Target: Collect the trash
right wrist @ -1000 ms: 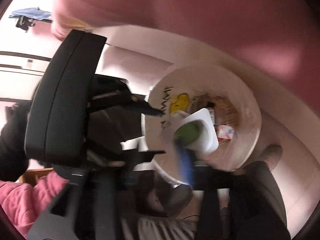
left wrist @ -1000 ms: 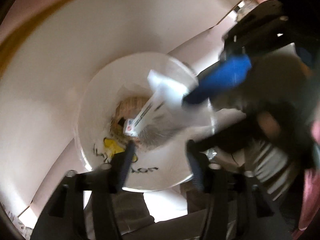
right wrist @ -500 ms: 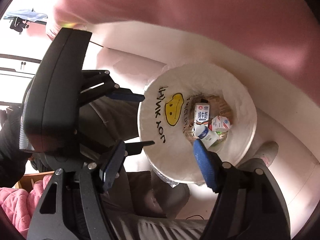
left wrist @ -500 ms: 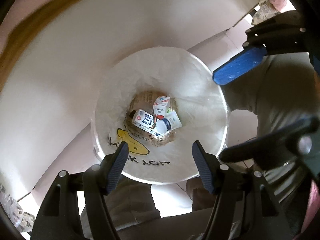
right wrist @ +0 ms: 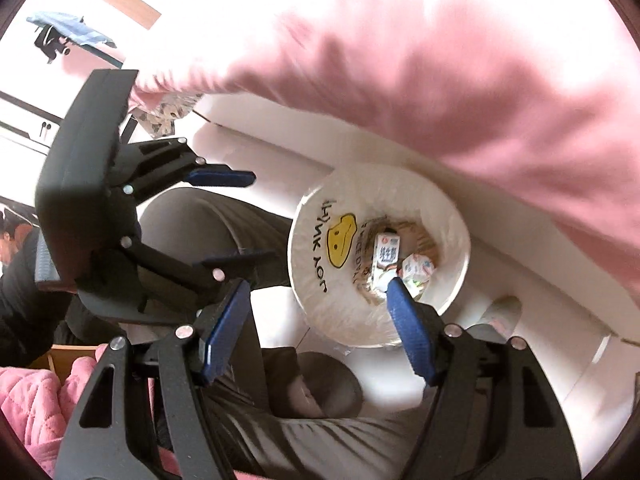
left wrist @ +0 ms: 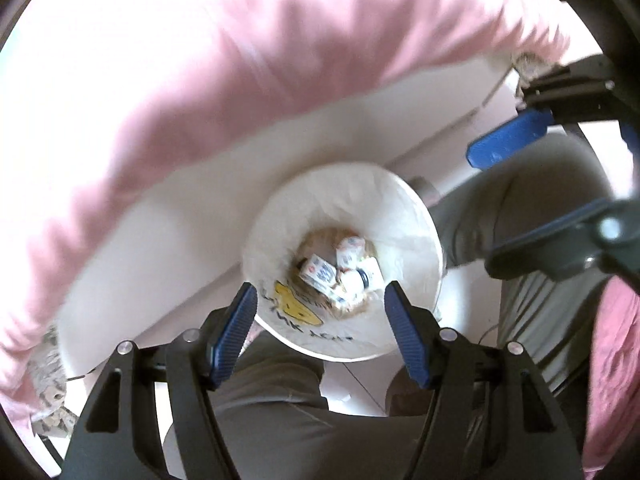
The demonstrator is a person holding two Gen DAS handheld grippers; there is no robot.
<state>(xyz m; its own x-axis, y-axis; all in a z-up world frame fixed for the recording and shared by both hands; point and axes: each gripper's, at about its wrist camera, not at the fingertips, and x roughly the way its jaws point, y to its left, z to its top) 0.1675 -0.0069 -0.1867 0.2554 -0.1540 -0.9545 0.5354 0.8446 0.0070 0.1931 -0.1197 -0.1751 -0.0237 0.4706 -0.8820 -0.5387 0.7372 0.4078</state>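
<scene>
White bag-lined trash bin (left wrist: 412,216), cartons inside, sits straight below both grippers; left gripper (left wrist: 318,334) & right gripper (right wrist: 320,330) spread, empty, right's jaws just opened wider.

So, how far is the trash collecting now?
Done: milk cartons and a small bottle lie at the bottom of the bin. In hand: nothing; the left hand-held gripper and right hand-held gripper are both open and empty above it. Left: no other trash shows in these views, so I cannot tell.
</scene>
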